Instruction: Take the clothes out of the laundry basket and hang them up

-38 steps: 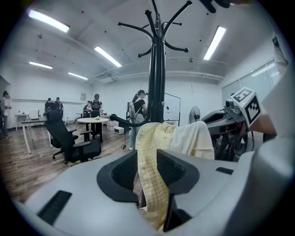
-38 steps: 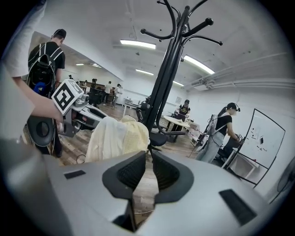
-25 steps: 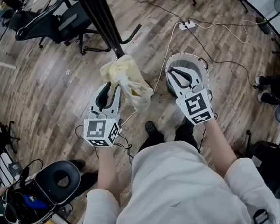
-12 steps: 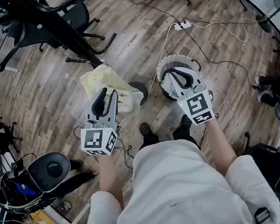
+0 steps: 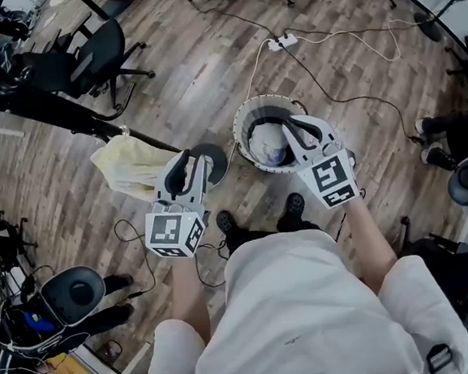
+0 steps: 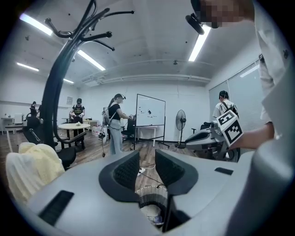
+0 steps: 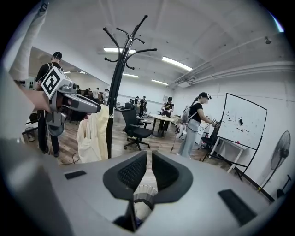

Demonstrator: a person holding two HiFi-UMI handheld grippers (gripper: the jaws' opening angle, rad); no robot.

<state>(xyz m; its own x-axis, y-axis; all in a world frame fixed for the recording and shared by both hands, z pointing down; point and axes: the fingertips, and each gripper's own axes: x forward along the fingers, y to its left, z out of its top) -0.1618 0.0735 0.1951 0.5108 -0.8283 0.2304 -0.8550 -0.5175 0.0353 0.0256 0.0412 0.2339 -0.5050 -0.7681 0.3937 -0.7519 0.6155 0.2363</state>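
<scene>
The left gripper (image 5: 192, 160) had its 2 jaws apart with a clear gap and nothing between them, and they had just been closing; its own view showed the same gap at the left gripper (image 6: 146, 159), with only floor and the ribbed wall of the laundry basket (image 6: 148, 197) seen through it, lower down and farther off. In the head view this gripper pointed up the picture, its tips near a dark round base (image 5: 212, 153); just to its left hung the yellow garment (image 5: 126, 169), draped on the black coat rack (image 5: 52, 112), close to the jaws but not touching them; the basket stood to its right, apart from it.

The right gripper (image 5: 301, 129) also held nothing; its 2 jaws stood a narrow gap apart and had just been closing; in its own view the right gripper (image 7: 146, 159) showed the basket's white wall (image 7: 142, 192) through the gap, below the tips. From above, its jaws lay over the right side of the laundry basket (image 5: 240, 128), above the pale clothes (image 5: 267, 147) lying inside; no contact could be seen. Farther left in the right gripper view stood the coat rack (image 7: 117, 78) with the yellow garment (image 7: 94, 133) on it.
</scene>
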